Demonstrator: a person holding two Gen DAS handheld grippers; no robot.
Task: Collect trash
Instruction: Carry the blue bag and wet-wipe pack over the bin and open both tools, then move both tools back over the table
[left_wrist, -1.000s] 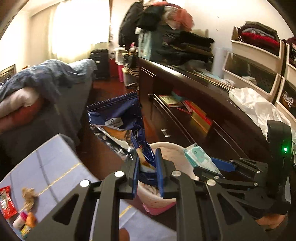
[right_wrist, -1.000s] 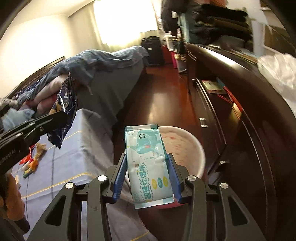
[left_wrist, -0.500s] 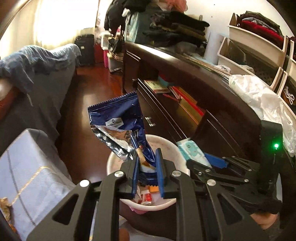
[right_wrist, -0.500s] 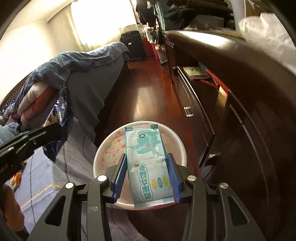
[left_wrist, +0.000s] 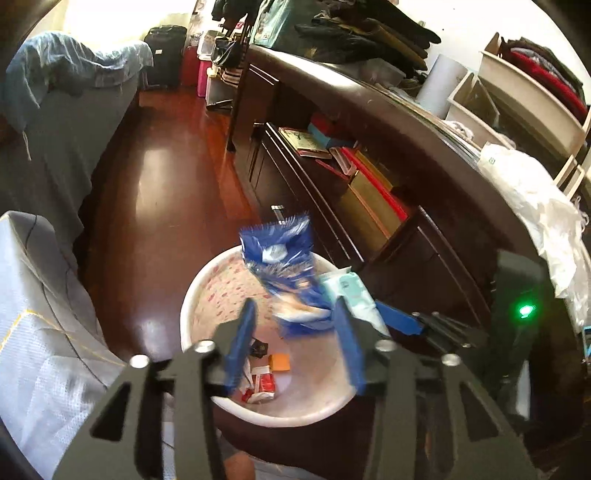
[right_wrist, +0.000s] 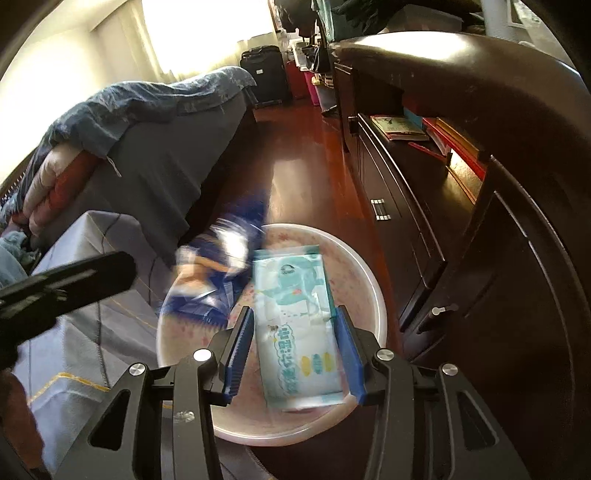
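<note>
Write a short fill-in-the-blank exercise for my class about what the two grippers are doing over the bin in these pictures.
1. The blue snack bag hangs blurred above the round ____.
2. The left gripper has jaws that are ____, with no pad touching the bag.
3. The right gripper has a pale ____ pack of wipes between its fingers.

Missing words: bin; opening; blue

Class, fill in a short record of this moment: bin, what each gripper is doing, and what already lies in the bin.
bin: white bin on the floor beside the dark dresser
left gripper: jaws opening, blue snack bag dropping free
right gripper: jaws opening, wipes packet between them over the bin
in bin: red wrapper, orange scrap
</note>
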